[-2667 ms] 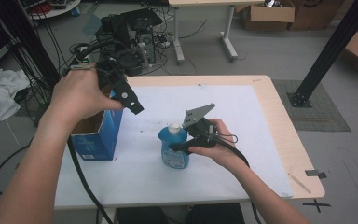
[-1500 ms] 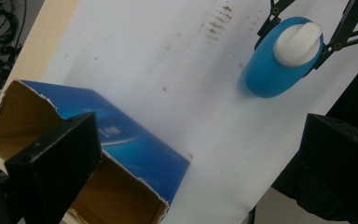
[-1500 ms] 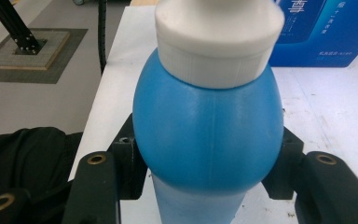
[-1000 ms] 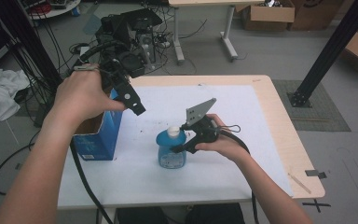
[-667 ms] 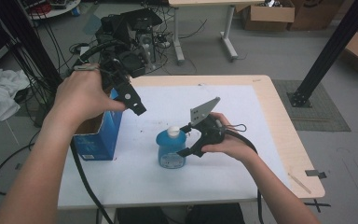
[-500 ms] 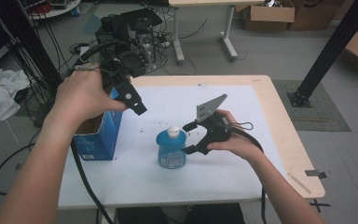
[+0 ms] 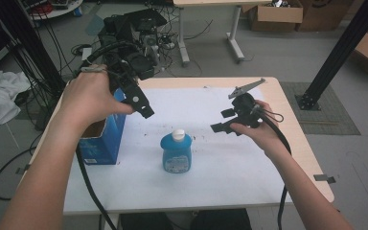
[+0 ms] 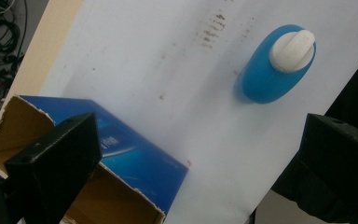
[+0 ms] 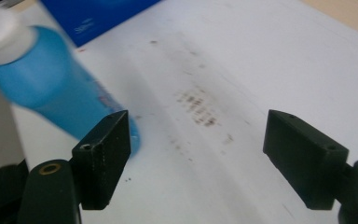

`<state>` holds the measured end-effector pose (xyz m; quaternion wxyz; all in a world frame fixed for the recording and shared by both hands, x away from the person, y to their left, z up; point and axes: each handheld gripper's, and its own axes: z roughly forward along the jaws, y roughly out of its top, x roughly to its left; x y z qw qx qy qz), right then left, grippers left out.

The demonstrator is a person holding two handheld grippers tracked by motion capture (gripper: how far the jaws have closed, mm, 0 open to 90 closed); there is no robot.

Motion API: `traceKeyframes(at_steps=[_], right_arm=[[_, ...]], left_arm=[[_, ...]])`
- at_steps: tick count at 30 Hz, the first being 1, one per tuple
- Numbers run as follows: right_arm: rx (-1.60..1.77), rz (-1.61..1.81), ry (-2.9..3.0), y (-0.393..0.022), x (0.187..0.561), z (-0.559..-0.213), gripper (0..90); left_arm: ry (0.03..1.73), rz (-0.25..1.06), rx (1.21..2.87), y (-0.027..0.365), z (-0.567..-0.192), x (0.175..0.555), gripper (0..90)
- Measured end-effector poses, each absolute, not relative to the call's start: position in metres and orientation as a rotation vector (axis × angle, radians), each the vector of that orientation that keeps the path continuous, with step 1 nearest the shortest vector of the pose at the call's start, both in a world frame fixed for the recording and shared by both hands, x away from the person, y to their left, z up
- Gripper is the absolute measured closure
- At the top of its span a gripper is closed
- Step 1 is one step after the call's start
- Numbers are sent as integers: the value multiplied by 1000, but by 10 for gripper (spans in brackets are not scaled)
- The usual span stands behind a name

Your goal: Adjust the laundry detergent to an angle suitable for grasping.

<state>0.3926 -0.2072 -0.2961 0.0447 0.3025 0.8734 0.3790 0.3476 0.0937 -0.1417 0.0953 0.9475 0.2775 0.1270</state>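
A blue bottle [image 7: 176, 152] with a white cap stands upright near the middle of the white table sheet; it also appears as the bottle [image 8: 272, 64] from above and the bottle [image 9: 51, 91] at the left edge. My right gripper [image 7: 224, 120] is held open in the air to the bottle's right, apart from it, with nothing between its jaws. My left gripper [image 7: 141, 108] hovers open above the open blue cardboard box [image 7: 103, 136], whose brown inside [image 8: 18, 135] lies under its jaws.
The white sheet [image 7: 211, 172] covers most of the wooden table [image 7: 302, 139]. Cables and black equipment [image 7: 134, 33] lie on the floor behind the table. A black stand post [image 7: 335, 52] rises at the right.
My right gripper has let go of the blue bottle, opened, and drawn back to the right and up. The bottle stays standing on the sheet. The left gripper has barely moved.
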Motion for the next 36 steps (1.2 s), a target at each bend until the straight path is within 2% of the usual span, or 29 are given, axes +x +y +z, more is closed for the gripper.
traceKeyframes(at_steps=[17,36], right_arm=[[1448,866,2471,-256,418,-269,210],[1550,790,2427,-278,427,-263,209]], left_arm=[[801,370,2807,90,-142,347,1],[782,368,2806,89,-142,348,1]])
